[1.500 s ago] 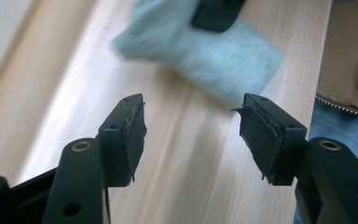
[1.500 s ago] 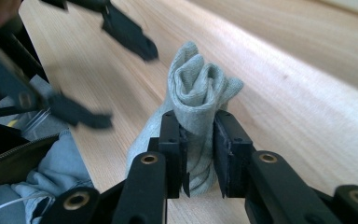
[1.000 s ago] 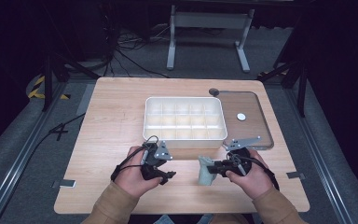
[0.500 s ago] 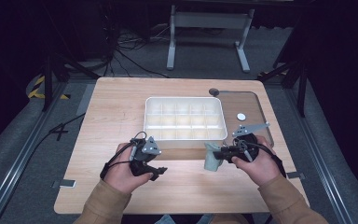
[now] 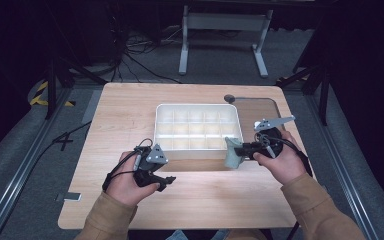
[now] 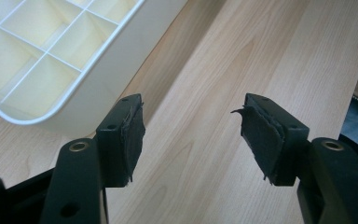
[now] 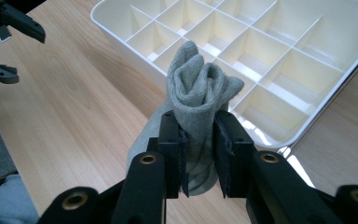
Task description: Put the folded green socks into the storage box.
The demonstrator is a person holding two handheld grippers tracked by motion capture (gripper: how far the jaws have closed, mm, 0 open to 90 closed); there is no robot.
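One rolled grey sock (image 7: 199, 93) sits clamped between the jaws of your right gripper (image 7: 200, 154), pinched across its lower half with the rolled top sticking out past the fingertips, so its long axis runs along the jaws toward the white divided tray (image 7: 335, 79). In the high view your right gripper (image 5: 240, 150) holds that sock (image 5: 233, 155) just off the tray's near right corner, hanging close over the wooden table (image 5: 130, 110) and not yet above any compartment; the tray (image 5: 198, 107) lies ahead and to the left of it. Judging by this, the move that counts is a short carry over the near wall, then a tilt so the rolled end points down into one of the near cells. Your left gripper (image 6: 191, 140) has its jaws wide apart with nothing between them, over bare wood beside the tray's near left corner (image 6: 70, 107). Your right hand is plainly the nearer one, and the left (image 5: 152, 170) looks free to steady the tray
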